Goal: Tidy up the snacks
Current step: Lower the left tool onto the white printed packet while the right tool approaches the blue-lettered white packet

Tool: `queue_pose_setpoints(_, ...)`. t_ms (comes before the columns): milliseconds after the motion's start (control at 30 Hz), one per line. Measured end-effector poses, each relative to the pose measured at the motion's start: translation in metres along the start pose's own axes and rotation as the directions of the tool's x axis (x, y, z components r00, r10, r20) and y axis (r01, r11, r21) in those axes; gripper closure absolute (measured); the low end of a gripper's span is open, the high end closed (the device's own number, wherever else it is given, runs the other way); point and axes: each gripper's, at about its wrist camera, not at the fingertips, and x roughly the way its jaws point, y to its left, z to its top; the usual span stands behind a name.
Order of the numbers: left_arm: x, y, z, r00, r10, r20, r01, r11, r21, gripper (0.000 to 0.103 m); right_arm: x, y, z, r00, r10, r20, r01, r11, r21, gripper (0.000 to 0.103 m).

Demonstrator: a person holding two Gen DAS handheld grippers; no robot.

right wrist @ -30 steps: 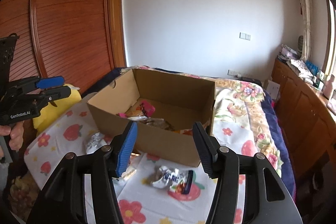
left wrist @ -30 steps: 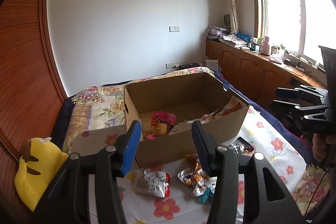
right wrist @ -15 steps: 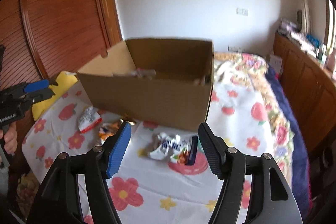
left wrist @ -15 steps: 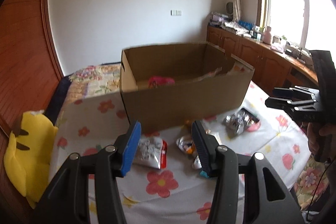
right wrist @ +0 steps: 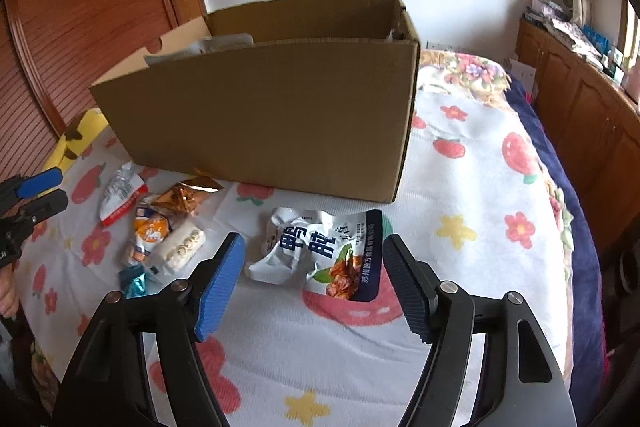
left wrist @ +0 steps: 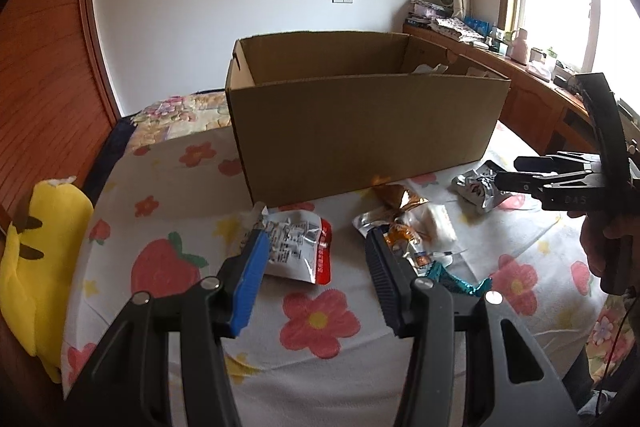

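A brown cardboard box (left wrist: 360,131) (right wrist: 260,123) stands on the flowered bedspread, with loose snacks in front of it. My left gripper (left wrist: 315,243) is open just above a white and red packet (left wrist: 298,247), which lies between its fingers without touching the pads. My right gripper (right wrist: 313,247) hovers over a white and dark-blue packet (right wrist: 320,255); its jaws are opening and press on nothing. Between the two packets lie a gold wrapper (right wrist: 186,195), an orange packet (right wrist: 148,231), a white bar (right wrist: 184,245) and a teal candy (right wrist: 134,281). The box's contents are mostly hidden.
A yellow plush toy (left wrist: 40,247) lies at the bed's left edge beside a wooden wardrobe (left wrist: 40,67). Wooden cabinets (right wrist: 580,115) run along the right past the dark blue bed edge (right wrist: 560,187). A hand (left wrist: 600,243) holds the right gripper.
Both grippers have come down close to the bedspread, so the box's near wall now hides its inside. The right jaws have spread wider. The left jaws kept their gap.
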Motion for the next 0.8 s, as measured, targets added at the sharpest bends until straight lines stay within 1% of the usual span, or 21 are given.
queue_pose_setpoints(233, 0.013, 0.001, -0.007, 1.0, -0.001, -0.022, 0.001, 1.0, -0.009, 0.053, 0.018, 0.003, 0.004, 0.999, -0.025, -0.034, 0.025, 1.0, 0.002, 0.029)
queue_pose_setpoints(467, 0.017, 0.002, -0.008, 1.0, 0.006, -0.022, -0.006, 1.0, -0.013, 0.053, 0.029, 0.005, 0.003, 0.998, -0.038, -0.06, 0.037, 0.999, -0.005, 0.027)
queue_pose_setpoints(633, 0.022, 0.004, -0.006, 1.0, 0.014, -0.028, -0.014, 1.0, -0.012, 0.053, 0.034, 0.005, 0.0, 0.997, -0.048, -0.065, 0.047, 0.999, -0.009, 0.023)
queue_pose_setpoints(700, 0.024, 0.003, -0.005, 0.999, 0.016, -0.03, -0.017, 1.0, -0.006, 0.052, 0.037, 0.004, -0.002, 0.996, -0.055, -0.072, 0.054, 0.998, -0.016, 0.02)
queue_pose_setpoints(800, 0.028, 0.004, -0.003, 0.999, 0.021, -0.035, -0.021, 1.0, 0.003, 0.052, 0.038, 0.002, -0.002, 0.996, -0.05, -0.075, 0.049, 0.999, -0.007, 0.018)
